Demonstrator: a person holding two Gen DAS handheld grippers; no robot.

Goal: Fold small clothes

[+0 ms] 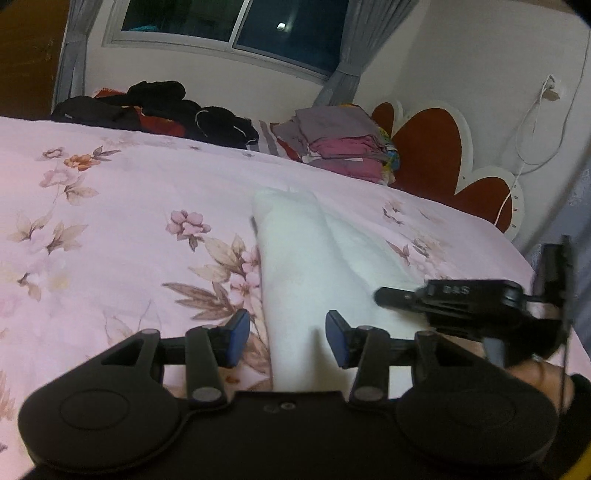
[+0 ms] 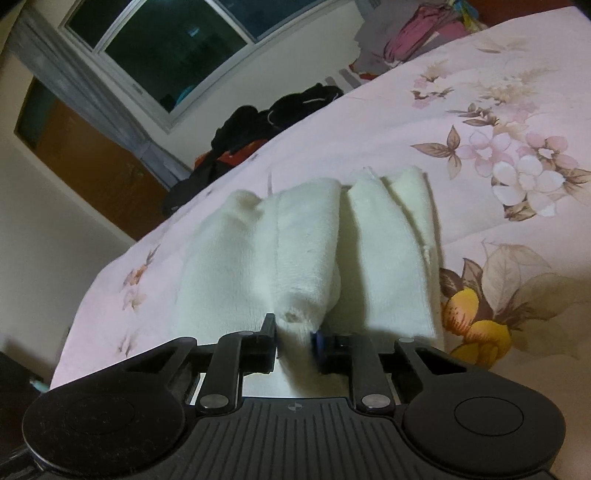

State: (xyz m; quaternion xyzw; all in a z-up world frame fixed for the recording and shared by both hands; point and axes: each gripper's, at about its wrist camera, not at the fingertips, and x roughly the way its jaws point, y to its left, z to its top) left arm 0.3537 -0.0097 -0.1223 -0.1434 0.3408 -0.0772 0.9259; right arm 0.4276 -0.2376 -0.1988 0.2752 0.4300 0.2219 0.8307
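Right gripper (image 2: 295, 338) pinches the white garment's (image 2: 295, 251) near edge on the bed (image 2: 480, 92), left gripper (image 1: 288, 338) spread above it; next fold likely needs lifting that edge over.

Left wrist view looks low across the pink floral bed (image 1: 110, 206) toward the window (image 1: 229, 26) and heart-shaped headboard (image 1: 432, 147), close above a white garment (image 1: 303, 266). Right wrist view, rolled sideways, faces the same window (image 2: 162, 48) from just over that garment (image 2: 295, 251). Both share the dark clothes pile (image 1: 155, 107) (image 2: 266, 122) at the far edge.
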